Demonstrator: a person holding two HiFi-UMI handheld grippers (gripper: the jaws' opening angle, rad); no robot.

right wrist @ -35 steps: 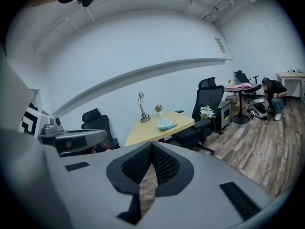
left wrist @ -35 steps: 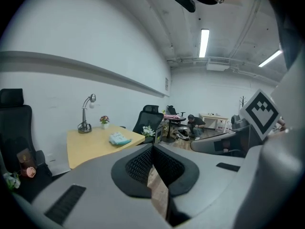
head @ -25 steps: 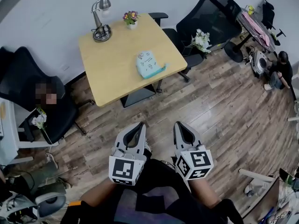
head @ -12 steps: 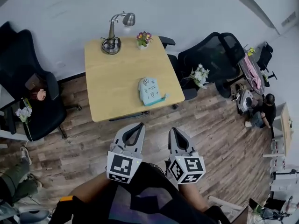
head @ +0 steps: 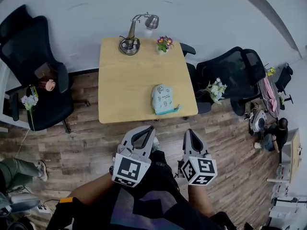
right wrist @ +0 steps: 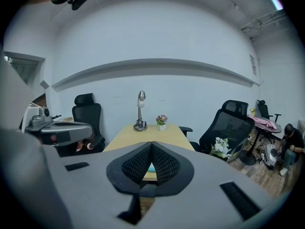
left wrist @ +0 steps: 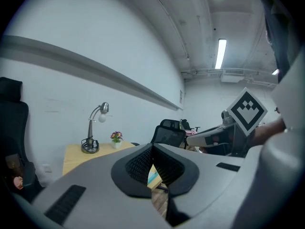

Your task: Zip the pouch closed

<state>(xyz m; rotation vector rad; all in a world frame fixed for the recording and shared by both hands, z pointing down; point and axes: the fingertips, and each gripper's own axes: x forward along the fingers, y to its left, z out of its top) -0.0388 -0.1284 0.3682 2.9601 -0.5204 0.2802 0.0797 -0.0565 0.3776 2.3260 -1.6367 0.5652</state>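
Both tongs have come closer to the pale wooden square surface (head: 144, 80) than a second ago, and its near edge now lies just ahead of their tips. Left tongs (head: 151, 128) and right tongs (head: 189, 131) are both closed on nothing, their tips pointing at that edge over bare plank floor (head: 86, 147).

A black office chair (head: 38, 80) stands left of the surface and another (head: 230, 75) to its right, so the near side is open.

Only the head view shows the whole light teal printed pouch (head: 163, 98), which lies on the surface near its front right corner. The right gripper view shows only a teal sliver below the touching tips. The left gripper view alone shows ceiling strip lights (left wrist: 220, 51).

The pouch's long axis runs from the surface's near edge toward its far edge, slightly tilted, with a teal tab pointing at the right edge.
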